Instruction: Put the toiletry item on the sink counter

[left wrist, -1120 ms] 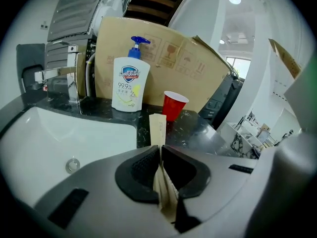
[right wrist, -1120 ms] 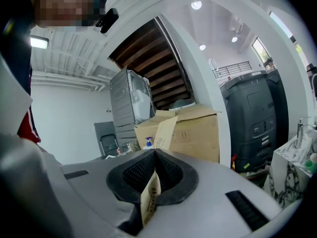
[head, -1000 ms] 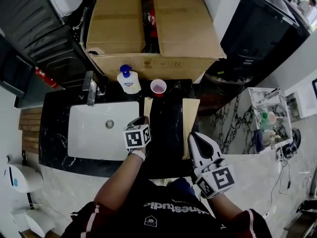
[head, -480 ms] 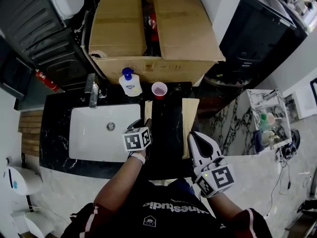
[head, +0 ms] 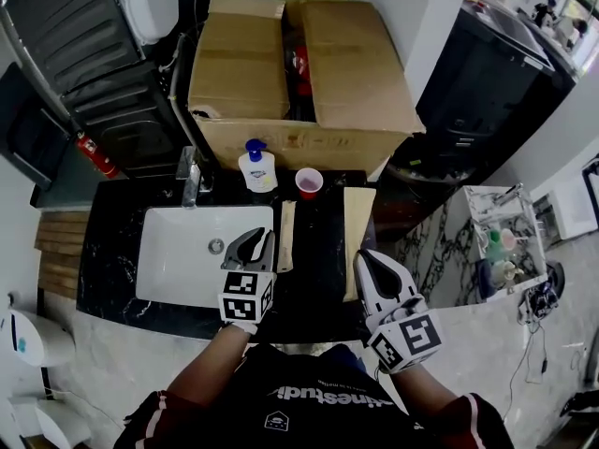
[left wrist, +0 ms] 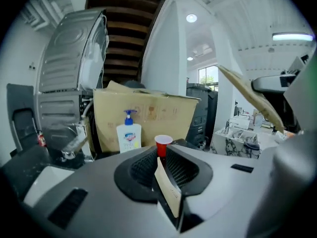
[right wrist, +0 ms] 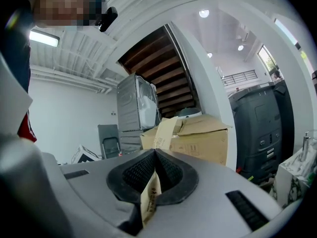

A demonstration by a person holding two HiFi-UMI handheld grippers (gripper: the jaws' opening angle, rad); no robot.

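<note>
Just right of the sink (head: 178, 251), over the black table (head: 110, 251), the left claw (head: 257, 238) is closing round a narrow tan packet (head: 286, 232), a slim gap showing beside it. The packet's long axis points away from the person toward the cardboard box (head: 346, 73). Parallel, the right claw (head: 365, 255) is clenched on a wider packet (head: 359, 224).
</note>
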